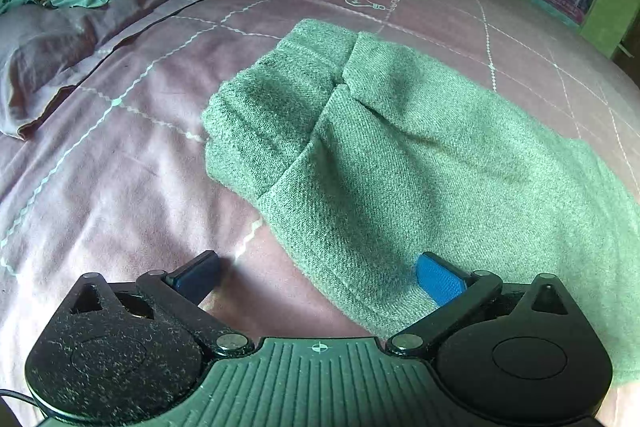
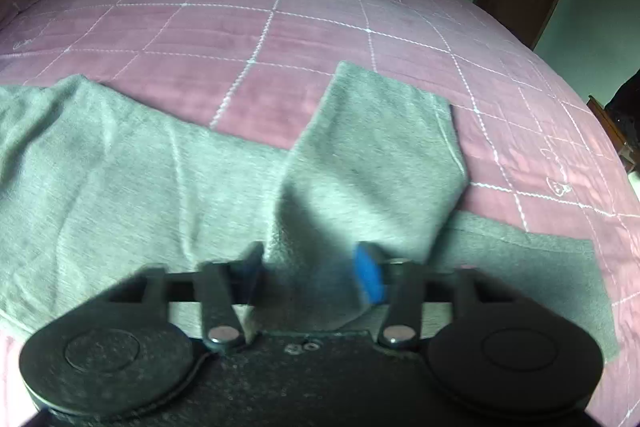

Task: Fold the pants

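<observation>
Grey-green knit pants lie on the bed, spread across its pink quilted cover, with the waistband end bunched near the middle in the left wrist view. Our left gripper hangs with its jaws wide apart and nothing between them; one pad hovers over the near hem, the other over bare cover. Our right gripper appears clamped on a raised fold of 1 leg, though blur softens that view and the jaws look less tight than we would expect.

We judge the fold to be only partly made. The thick knit could slip from the right pinch if we pull fast, dropping the leg crooked. With the left gripper empty, nothing pins the waistband, so dragging the leg may slide the whole garment and wrinkle the layer beneath.
</observation>
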`<state>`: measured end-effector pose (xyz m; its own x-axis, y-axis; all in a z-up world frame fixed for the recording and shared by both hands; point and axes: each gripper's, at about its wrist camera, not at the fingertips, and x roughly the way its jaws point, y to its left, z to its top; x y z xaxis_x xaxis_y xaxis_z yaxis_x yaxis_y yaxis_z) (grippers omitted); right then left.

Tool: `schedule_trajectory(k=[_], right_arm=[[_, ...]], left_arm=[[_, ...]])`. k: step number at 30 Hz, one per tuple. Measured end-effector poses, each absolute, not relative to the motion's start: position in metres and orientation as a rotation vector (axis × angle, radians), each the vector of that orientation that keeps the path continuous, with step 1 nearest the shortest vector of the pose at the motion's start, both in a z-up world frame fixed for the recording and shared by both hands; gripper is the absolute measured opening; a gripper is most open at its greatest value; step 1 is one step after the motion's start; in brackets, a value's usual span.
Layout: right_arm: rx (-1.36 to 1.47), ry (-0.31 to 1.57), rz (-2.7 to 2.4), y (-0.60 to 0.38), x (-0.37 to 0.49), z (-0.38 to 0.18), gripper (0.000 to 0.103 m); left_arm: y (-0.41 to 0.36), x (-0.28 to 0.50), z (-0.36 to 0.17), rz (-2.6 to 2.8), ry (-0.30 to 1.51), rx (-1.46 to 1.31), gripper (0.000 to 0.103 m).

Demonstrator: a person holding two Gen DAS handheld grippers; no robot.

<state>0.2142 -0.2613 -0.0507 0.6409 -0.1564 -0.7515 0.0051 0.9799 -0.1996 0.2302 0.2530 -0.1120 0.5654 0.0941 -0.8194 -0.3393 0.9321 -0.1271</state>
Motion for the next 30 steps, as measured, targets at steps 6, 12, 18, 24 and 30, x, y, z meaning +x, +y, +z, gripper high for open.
schedule_trajectory(k=[6,12,18,24,30], right_arm=[[0.008,0.791,-0.092,-0.301,0.149,-0.040,0.006],[0.057,0.834,-0.113,-0.326,0.144,-0.048,0.039],[-0.266,0.798,0.028,-0.285,0.197,-0.025,0.037],[-0.305,0.840,0.045,-0.302,0.216,-0.029,0.004],[-0.125,0.924,-0.122,-0.375,0.171,-0.040,0.009]], left_arm=[[0.257,0.231,-0.114,0.231,0.936,-0.292,0.103],[0.257,0.231,-0.116,0.226,0.936,-0.292,0.103],[0.257,0.233,-0.116,0.226,0.945,-0.292,0.103],[0.259,0.233,-0.117,0.218,0.942,-0.297,0.103],[0.258,0.231,-0.118,0.216,0.929,-0.294,0.103]])
